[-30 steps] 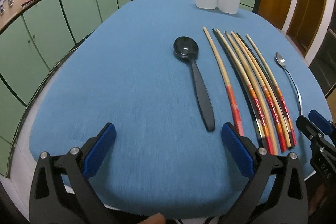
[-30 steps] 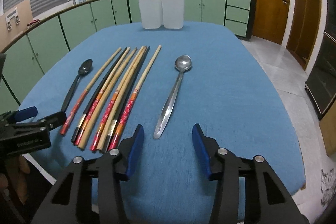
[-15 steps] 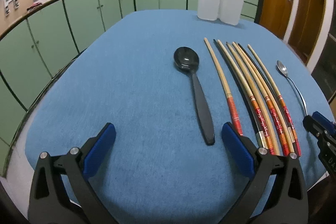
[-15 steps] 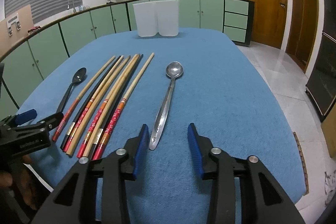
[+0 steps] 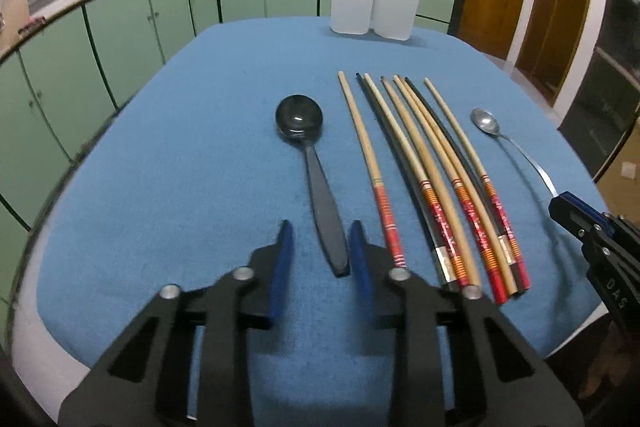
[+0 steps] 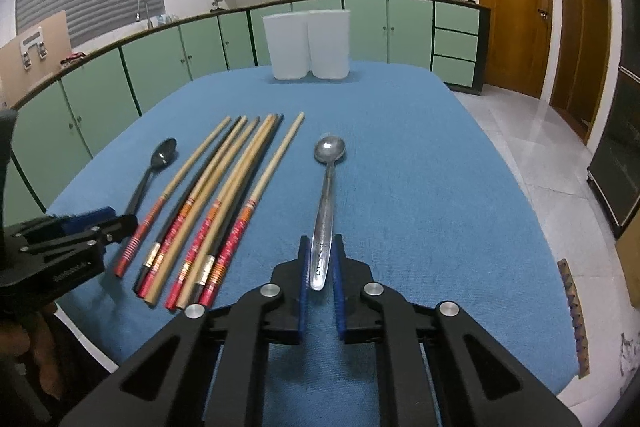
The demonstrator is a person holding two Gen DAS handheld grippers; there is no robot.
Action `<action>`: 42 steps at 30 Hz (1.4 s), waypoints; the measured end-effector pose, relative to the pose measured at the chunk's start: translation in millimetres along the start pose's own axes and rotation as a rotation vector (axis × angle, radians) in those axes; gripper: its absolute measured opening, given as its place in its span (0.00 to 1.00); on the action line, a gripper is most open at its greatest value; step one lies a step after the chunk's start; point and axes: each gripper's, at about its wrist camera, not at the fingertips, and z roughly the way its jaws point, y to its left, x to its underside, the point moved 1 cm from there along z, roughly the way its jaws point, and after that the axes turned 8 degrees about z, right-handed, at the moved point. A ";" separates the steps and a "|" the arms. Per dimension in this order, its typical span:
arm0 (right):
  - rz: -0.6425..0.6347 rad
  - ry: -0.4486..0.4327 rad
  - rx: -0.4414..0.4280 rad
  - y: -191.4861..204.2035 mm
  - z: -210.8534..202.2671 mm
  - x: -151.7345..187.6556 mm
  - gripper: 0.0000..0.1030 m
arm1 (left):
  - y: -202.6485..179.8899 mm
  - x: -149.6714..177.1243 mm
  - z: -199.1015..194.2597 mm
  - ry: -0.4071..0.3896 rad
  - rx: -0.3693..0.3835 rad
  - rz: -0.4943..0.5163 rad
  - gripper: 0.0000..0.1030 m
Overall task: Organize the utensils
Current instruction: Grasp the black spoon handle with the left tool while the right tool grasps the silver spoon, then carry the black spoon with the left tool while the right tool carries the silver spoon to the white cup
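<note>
Okay, I'm watching both grippers working the near edge of the blue table [image 5: 168,155]; the left gripper [image 5: 320,239] is closing, its jaws narrowing on either side of the black spoon [image 5: 316,179], whose handle end is lying between the blue pads [image 5: 280,267]; the right pad is sitting just beside the handle and the left pad is standing off it, so I'm not calling it gripped; the spoon is lying flat, bowl pointing to the far side. The right gripper [image 6: 321,259] is closing too, jaws nearly together around the handle of the steel spoon [image 6: 326,195]; the pads are lying close along both sides of the handle; I can't tell whether they are pressing on it; that spoon is lying flat as well, bowl away from me. The chopsticks [image 6: 224,195] are lying in a loose row between the two spoons, red-banded ends toward me, some touching each other. Two white containers [image 6: 308,45] are standing side by side at the far end of the table, well apart from the utensils. Green cabinets [image 6: 160,63] are running behind.
</note>
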 end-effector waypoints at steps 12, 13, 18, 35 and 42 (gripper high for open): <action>0.016 -0.023 -0.015 1.5 -10.6 -11.0 0.09 | 9.4 -1.9 -7.2 -0.010 0.045 -0.055 0.12; 0.017 -0.027 -0.017 1.3 -12.7 -11.5 0.09 | 10.4 -2.4 -10.6 -0.015 0.047 -0.056 0.12; 0.010 -0.051 -0.030 6.4 -21.8 -25.1 0.09 | 16.1 -22.1 -30.0 -0.070 0.052 -0.060 0.11; -0.074 0.067 -0.069 18.1 -10.5 -113.2 0.04 | 41.0 -107.8 -38.8 -0.098 0.131 0.012 0.10; -0.124 0.091 -0.092 23.3 -6.7 -142.2 0.02 | 44.5 -129.6 -38.8 -0.104 0.144 0.058 0.09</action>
